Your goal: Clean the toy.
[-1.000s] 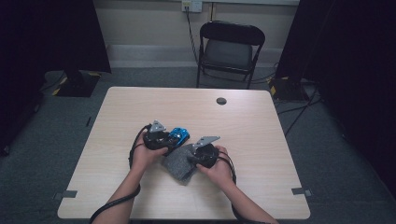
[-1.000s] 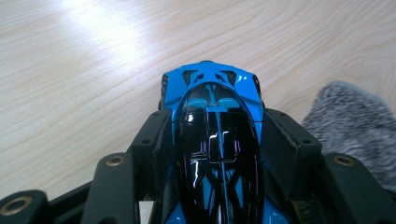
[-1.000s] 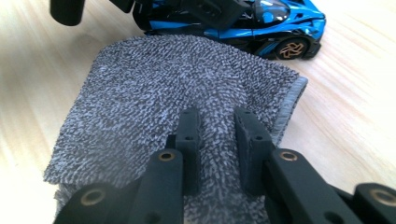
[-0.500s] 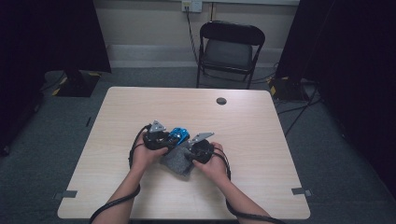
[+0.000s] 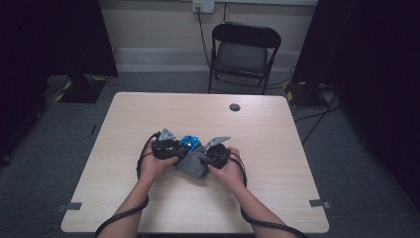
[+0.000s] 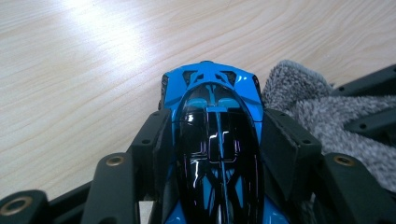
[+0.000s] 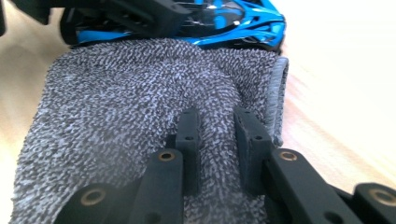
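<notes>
A shiny blue and black toy car point(image 5: 188, 144) sits on the wooden table point(image 5: 277, 148), near its middle. My left gripper point(image 5: 182, 147) is shut on the car's sides; in the left gripper view the pads point(image 6: 161, 140) press on both flanks of the car point(image 6: 215, 135). A grey terry cloth point(image 5: 193, 167) lies against the car's side. My right gripper point(image 5: 202, 158) is shut on a pinched fold of this cloth point(image 7: 116, 107), its fingertips point(image 7: 189, 121) sunk into the pile. In the right gripper view the car point(image 7: 233, 21) sits just beyond the cloth.
A small black round disc point(image 5: 235, 107) lies near the table's far edge. A black folding chair point(image 5: 245, 49) stands beyond that edge. Black cables trail from both grippers over the near edge. Dark curtains hang on both sides.
The right gripper and the cloth have shifted a little toward the car. The left gripper and the car have kept still.
</notes>
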Available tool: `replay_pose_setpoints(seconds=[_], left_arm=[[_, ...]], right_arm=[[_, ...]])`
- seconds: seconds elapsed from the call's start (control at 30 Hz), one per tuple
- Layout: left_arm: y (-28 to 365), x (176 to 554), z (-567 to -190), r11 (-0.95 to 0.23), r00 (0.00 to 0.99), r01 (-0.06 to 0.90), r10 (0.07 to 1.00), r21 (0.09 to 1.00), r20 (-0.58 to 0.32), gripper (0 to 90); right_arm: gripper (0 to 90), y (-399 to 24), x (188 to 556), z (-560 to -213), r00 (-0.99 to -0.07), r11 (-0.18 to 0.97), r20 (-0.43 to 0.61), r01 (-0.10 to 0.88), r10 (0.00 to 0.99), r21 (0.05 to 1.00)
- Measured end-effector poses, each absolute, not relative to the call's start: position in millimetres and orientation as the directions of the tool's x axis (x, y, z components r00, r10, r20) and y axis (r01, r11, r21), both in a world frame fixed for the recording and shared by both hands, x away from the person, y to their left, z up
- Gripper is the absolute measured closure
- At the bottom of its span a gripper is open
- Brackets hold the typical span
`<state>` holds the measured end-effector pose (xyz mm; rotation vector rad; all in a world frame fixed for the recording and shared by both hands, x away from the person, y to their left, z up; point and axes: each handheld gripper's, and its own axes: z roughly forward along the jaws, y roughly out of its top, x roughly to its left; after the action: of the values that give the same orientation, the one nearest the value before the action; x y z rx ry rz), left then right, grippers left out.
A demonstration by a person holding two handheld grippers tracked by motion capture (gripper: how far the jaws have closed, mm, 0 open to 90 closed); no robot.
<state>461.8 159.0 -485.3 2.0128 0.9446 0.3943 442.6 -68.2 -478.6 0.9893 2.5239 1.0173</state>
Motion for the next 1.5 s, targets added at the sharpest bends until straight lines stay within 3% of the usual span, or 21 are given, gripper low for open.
replay_pose_setpoints(seconds=[1.5], left_arm=[[160.7, 462.1, -485.3, -0.333, 0.661, 0.482, 0.746, 0.810, -0.086, 46.6]], right_arm=[[73.5, -90.2, 483.9, -477.1, -0.652, 0.497, -0.024, 0.554, 0.758, 0.668]])
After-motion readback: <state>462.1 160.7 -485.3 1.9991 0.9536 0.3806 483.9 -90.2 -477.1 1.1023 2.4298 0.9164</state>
